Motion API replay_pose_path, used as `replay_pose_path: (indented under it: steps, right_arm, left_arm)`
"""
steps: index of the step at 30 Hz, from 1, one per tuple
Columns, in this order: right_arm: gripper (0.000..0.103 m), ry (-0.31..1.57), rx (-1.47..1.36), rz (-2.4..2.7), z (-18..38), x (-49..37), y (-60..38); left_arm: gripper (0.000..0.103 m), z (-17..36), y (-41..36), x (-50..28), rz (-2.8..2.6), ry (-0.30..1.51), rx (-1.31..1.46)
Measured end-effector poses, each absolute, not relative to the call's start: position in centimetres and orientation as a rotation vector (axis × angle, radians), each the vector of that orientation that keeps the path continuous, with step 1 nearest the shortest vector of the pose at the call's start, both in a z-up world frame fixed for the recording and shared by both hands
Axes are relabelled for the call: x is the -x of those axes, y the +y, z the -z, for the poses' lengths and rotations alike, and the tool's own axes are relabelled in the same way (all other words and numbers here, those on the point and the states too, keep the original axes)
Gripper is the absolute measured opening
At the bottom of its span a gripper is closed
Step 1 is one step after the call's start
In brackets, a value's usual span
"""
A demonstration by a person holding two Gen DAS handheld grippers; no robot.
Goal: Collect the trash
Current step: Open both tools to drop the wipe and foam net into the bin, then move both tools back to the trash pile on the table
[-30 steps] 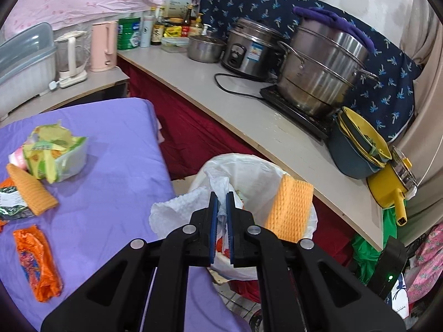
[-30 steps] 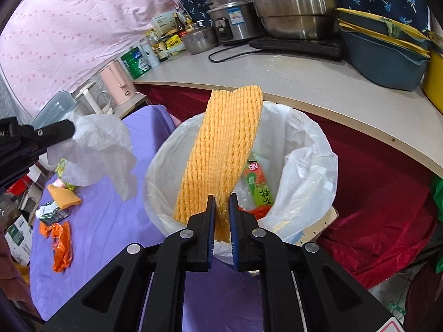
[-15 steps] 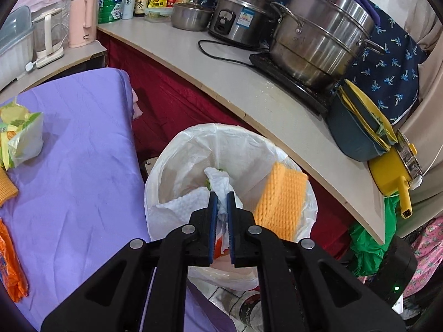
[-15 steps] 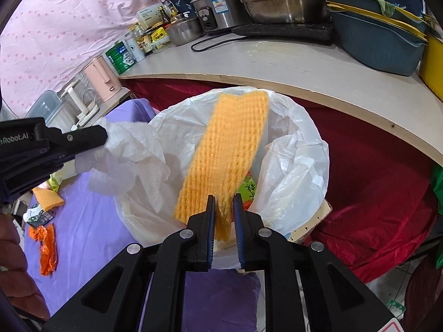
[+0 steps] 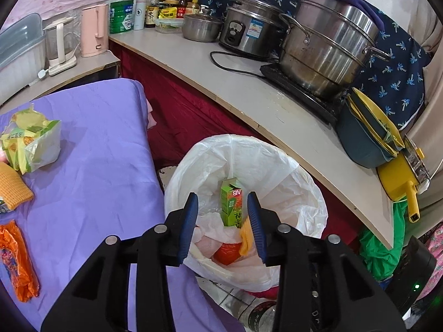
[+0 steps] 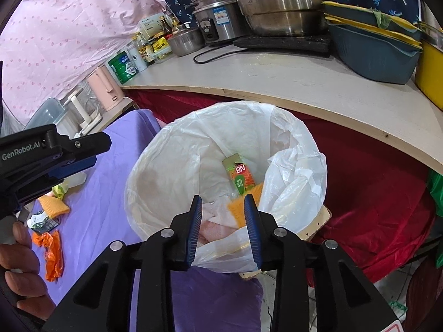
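Risk: table trash could be missed. Both jaw sets have just been opening, nothing gripped: left gripper, right gripper. Orange net lies in bin liner. Wrappers remain at 9 o'clock (liner rim could be snagged on retreat).

Even, fairly bright indoor light, soft shadows on the purple tablecloth, mild glare on the steel pot, strong fisheye bending of the counter edge, dark vignette corners (both views), near gripper arms slightly soft, far clutter sharp.
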State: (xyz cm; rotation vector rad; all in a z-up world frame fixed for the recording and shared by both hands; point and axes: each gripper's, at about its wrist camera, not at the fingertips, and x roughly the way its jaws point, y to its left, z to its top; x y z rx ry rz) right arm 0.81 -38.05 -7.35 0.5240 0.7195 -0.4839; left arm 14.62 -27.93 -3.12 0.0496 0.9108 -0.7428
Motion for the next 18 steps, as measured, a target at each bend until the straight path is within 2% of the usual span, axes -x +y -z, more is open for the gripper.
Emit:
replay_pose_path:
  steps: [16, 18]
  right_arm:
    - [0.033, 0.696, -0.476, 0.415, 4.8, -1.9, -34.0]
    - [0.035, 0.693, -0.469, 0.405, 4.5, -2.1, -33.4]
  left_arm:
    - [0.036, 2.0, -21.6, -15.5, 0.587, 0.861, -0.050]
    - [0.036, 1.9, -20.6, -15.7, 0.566, 0.855, -0.053]
